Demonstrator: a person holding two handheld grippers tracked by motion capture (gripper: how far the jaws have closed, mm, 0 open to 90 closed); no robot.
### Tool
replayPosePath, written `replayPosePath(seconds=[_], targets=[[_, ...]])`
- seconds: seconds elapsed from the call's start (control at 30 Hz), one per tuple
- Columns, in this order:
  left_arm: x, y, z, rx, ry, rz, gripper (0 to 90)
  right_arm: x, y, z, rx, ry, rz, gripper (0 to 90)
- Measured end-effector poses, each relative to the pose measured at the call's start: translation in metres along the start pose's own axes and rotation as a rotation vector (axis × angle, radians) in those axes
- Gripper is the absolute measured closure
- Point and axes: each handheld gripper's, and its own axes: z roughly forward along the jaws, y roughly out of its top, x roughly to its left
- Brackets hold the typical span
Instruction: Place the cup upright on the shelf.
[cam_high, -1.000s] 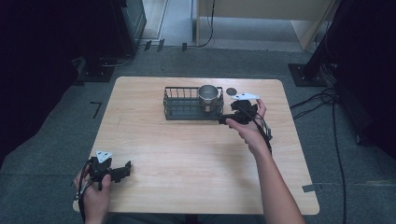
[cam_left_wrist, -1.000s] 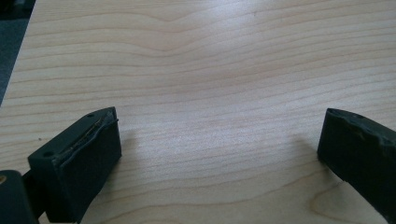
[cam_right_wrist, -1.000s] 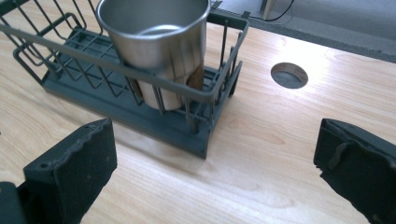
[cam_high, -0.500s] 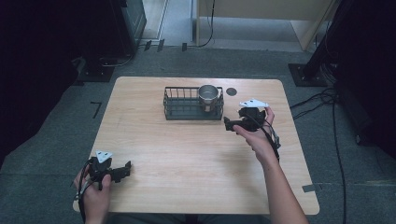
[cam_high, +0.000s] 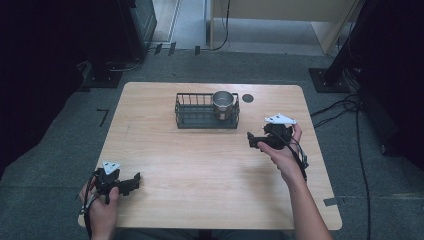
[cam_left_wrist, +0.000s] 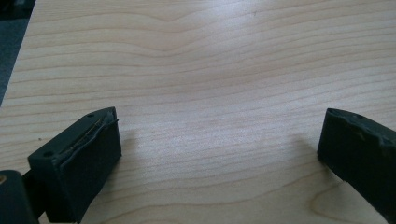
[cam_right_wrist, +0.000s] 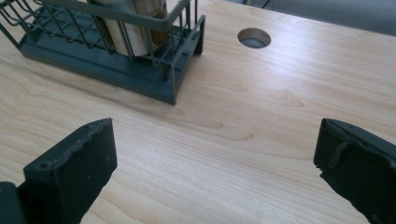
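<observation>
A dark wire basket (cam_high: 206, 111) sits ahead of your right gripper's (cam_high: 252, 140) jaws and off toward the left jaw, well apart from it. The basket is rectangular, with a solid base and open wire walls. A shiny metal cup (cam_high: 223, 103) stands upright inside it, at the end nearest those jaws, mouth facing up. In your right gripper view, the basket's (cam_right_wrist: 140, 74) near corner lies beyond the left jaw, with bare wood between them.
</observation>
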Motion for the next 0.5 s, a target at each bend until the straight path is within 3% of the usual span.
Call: replayPosePath(seconds=[0.5], targets=[[0.0, 0.0, 0.0, -0.002, 0.0, 0.0, 0.0, -0.024, -0.031, -0.014, 0.011, -0.039, 0.048, 0.0]])
